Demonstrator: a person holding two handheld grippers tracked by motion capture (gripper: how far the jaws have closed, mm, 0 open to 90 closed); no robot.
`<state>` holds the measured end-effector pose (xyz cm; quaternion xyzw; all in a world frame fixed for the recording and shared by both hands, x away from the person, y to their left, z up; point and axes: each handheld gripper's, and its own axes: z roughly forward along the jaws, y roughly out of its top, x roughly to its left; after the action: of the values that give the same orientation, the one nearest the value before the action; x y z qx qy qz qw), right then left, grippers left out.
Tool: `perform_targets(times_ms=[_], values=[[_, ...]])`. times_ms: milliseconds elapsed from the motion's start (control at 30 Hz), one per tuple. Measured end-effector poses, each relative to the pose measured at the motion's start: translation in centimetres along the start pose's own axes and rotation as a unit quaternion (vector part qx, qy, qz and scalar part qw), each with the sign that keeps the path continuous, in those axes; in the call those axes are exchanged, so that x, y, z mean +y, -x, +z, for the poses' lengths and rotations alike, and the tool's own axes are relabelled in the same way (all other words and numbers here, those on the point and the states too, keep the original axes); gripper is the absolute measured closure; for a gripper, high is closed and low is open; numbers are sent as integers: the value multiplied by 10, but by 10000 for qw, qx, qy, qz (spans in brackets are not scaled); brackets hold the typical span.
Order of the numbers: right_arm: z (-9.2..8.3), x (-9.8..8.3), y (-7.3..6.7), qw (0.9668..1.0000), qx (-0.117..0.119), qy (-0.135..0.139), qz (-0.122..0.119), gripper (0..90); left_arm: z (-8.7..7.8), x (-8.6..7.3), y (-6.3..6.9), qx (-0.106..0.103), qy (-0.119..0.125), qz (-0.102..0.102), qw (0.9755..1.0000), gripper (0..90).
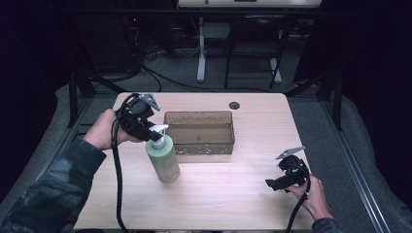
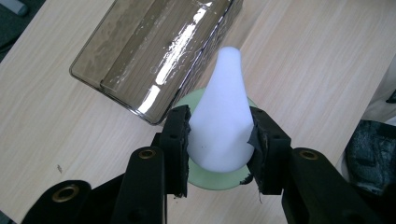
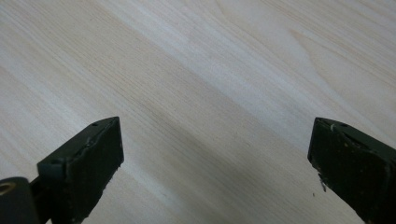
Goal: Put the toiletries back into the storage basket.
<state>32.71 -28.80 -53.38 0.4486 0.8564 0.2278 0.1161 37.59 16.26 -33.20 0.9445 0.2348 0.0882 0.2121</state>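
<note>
Near the front edge of the tabletop [image 1: 214,199], on the person's right side, the right gripper [image 1: 270,184] rests low over the bare wood. Its jaws stand wide apart and hold nothing; in the right gripper view there is just wood grain between them. A bit farther in, on the left side, stands the green bottle [image 1: 164,160]. It is upright on the tabletop, and its white pump top [image 2: 219,116] points toward the box. The left gripper [image 2: 219,140] comes at it from the left, and its jaws are shut tight on the pump top, one black pad [image 2: 179,135] pressing each side of the white part. In the left gripper view the green shoulder of the bottle peeks out under the pump. Just past the bottle sits the clear brown box [image 1: 200,131], open on top, with nothing inside that I can see. The bottle is just beside the box's front left corner, not in it. The job in hand looks like lifting the bottle and putting it in the box. To do it well, I think the left hand should keep squeezing hard, since the pump top is smooth and gets thinner toward its tip, so it could slip. Lift straight up, slow, until the bottom is above the box wall, then move over and set it down gently. The bottle hangs heavy below the jaws, so it may swing.
</note>
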Motion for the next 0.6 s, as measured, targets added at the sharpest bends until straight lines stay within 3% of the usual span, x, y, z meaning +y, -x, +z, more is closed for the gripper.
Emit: perform_targets(times_ms=[600], values=[[0, -1, 0, 10000, 6, -13, 38, 4, -16, 7, 1, 116, -75, 86, 9999, 627]])
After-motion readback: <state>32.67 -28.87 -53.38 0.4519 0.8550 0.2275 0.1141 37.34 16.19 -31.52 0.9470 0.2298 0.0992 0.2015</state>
